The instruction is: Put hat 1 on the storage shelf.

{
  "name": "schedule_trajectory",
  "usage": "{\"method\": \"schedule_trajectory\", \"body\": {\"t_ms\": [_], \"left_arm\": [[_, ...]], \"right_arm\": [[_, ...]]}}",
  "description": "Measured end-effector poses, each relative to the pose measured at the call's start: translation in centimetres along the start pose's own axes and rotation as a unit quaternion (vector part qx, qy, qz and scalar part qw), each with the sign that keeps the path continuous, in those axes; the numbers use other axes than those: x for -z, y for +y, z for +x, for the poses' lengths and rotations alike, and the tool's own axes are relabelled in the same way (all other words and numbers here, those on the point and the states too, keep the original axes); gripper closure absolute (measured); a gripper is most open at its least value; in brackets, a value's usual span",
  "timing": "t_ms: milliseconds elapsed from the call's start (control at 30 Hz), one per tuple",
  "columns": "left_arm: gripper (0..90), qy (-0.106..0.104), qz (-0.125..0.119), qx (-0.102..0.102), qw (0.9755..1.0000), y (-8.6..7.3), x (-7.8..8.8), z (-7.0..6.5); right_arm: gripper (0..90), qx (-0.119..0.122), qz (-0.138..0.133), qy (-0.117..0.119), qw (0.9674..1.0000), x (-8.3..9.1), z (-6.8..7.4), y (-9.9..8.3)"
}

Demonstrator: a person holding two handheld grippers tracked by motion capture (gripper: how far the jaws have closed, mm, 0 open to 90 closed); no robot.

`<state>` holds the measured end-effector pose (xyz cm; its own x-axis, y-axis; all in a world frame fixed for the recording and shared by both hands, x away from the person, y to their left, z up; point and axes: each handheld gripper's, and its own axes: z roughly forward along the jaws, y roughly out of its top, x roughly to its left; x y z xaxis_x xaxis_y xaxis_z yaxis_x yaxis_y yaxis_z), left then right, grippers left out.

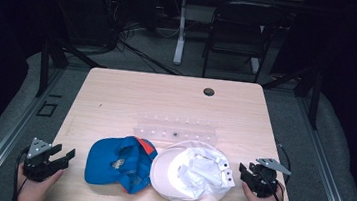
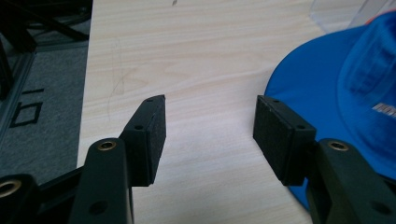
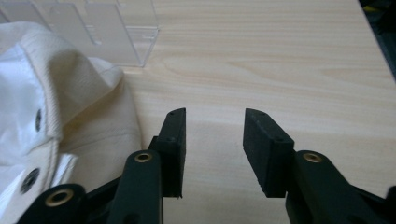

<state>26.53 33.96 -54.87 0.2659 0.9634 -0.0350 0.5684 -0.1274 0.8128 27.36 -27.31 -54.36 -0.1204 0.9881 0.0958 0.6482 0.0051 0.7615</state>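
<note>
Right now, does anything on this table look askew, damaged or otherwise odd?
Mildly, yes. The white cap lies upside down, its crown crumpled inward. The blue cap beside it is also rumpled and tilted, an orange patch showing at its far edge. They touch or overlap mid-table. The clear plastic rack behind them sits squarely. No spill or damage is visible.

Two caps lie side by side on the near half of the worktop (image 1: 117, 94), touching at their inner edges. One cap (image 1: 118, 163) lies to the left, the other cap (image 1: 194, 173) to the right. Just behind them, across the middle of the worktop, stands a clear rack (image 1: 176, 130). Farther back, near the far edge, is a small round hole (image 1: 209, 91). The left gripper (image 1: 60, 154) rests just left of the left cap, jaws apart. The right gripper (image 1: 245, 169) sits just right of the right cap, jaws apart.
</note>
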Motion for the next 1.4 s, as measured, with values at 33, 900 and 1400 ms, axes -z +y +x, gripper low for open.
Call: {"method": "schedule_trajectory", "body": {"t_ms": [33, 900, 1400], "left_arm": [[46.7, 0.000, -0.003, 0.003, 1.0000, 0.0, 0.1, -0.1], [55.1, 0.006, 0.031, -0.019, 0.9993, 0.2, 0.3, -0.8], [55.6, 0.001, 0.029, -0.008, 0.9995, 0.2, 0.4, -0.7]], "right_arm": [[61.8, -0.002, 0.006, 0.002, 1.0000, 0.1, 0.1, 0.0], [60.5, 0.016, 0.069, 0.062, 0.9955, 3.0, 1.5, 3.8], [58.3, 0.001, 0.140, 0.120, 0.9829, 4.0, 1.7, 5.5]]}}
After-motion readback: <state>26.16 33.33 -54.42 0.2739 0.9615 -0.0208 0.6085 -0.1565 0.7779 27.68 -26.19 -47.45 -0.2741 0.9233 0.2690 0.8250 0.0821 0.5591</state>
